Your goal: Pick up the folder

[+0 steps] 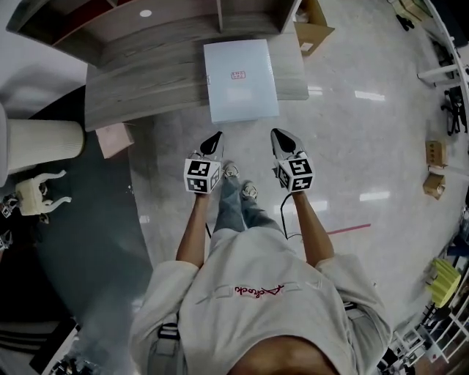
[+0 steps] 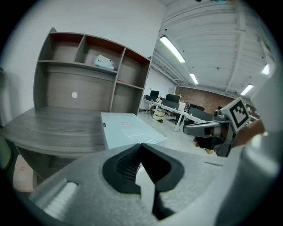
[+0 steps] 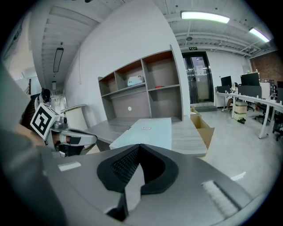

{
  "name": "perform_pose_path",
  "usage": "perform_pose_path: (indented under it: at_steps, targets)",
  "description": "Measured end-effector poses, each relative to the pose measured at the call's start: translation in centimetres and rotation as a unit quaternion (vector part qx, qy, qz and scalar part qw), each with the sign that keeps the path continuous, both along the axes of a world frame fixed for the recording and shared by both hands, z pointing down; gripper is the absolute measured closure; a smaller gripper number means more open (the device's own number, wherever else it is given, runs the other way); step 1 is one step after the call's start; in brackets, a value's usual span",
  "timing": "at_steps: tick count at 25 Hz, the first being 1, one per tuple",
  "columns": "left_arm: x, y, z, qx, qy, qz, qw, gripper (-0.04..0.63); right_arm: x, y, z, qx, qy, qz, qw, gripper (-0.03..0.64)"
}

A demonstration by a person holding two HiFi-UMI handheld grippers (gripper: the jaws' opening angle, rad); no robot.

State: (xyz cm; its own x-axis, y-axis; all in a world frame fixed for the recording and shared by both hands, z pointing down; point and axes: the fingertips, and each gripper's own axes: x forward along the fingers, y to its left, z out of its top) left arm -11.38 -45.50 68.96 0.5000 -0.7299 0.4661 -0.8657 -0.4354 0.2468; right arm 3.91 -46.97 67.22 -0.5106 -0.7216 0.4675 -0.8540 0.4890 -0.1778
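A pale blue folder [image 1: 240,79] with a small red label lies flat on the grey wooden desk [image 1: 146,69], its near end overhanging the desk's front edge. The folder [image 2: 128,128] shows ahead in the left gripper view, and the folder [image 3: 148,132] likewise in the right gripper view. My left gripper [image 1: 213,140] hangs shut and empty just short of the folder's near left corner. My right gripper [image 1: 281,138] is shut too, with nothing in it, just short of the near right corner. Neither touches the folder.
A wooden shelf unit [image 1: 110,22] stands on the back of the desk. An open cardboard box [image 1: 314,31] sits on the floor at the desk's right end. A pink box [image 1: 113,139] and a white chair [image 1: 40,143] stand to the left. Glossy floor lies underfoot.
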Motion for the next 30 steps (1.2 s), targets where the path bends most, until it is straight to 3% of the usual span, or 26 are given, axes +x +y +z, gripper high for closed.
perform_pose_path:
  at_steps: [9,15,19,22,25,27,30]
  targets:
    - [0.3,-0.6,5.6,-0.049,0.035,-0.006,0.9982,0.596,-0.6,-0.6,5.4,-0.048,-0.006,0.004,0.999,0.611]
    - [1.2,-0.8,8.4,-0.089,0.103,-0.021,0.9904,0.595,-0.6,-1.4,7.2,-0.087,-0.084,0.031,0.992,0.611]
    - [1.6,-1.4,9.2,-0.109,0.182,-0.047,0.9761,0.595,-0.6,-2.4,8.3,-0.116,-0.157,0.068,0.978,0.611]
    - [2.3,-1.9,9.6,-0.119,0.232,-0.065,0.9631,0.595,-0.5,-3.0,9.0,-0.138,-0.224,0.100,0.959,0.611]
    - [3.2,-2.5,9.8,-0.131,0.283,-0.075,0.9472,0.596,-0.3,-3.6,9.9,-0.168,-0.311,0.139,0.925,0.611]
    - [3.8,-2.9,9.7,-0.145,0.327,-0.077,0.9306,0.595,-0.7,-3.8,10.3,-0.190,-0.359,0.145,0.902,0.611]
    - [4.5,-3.3,9.4,-0.159,0.403,-0.088,0.8969,0.595,-1.3,-3.9,10.6,-0.219,-0.434,0.148,0.861,0.611]
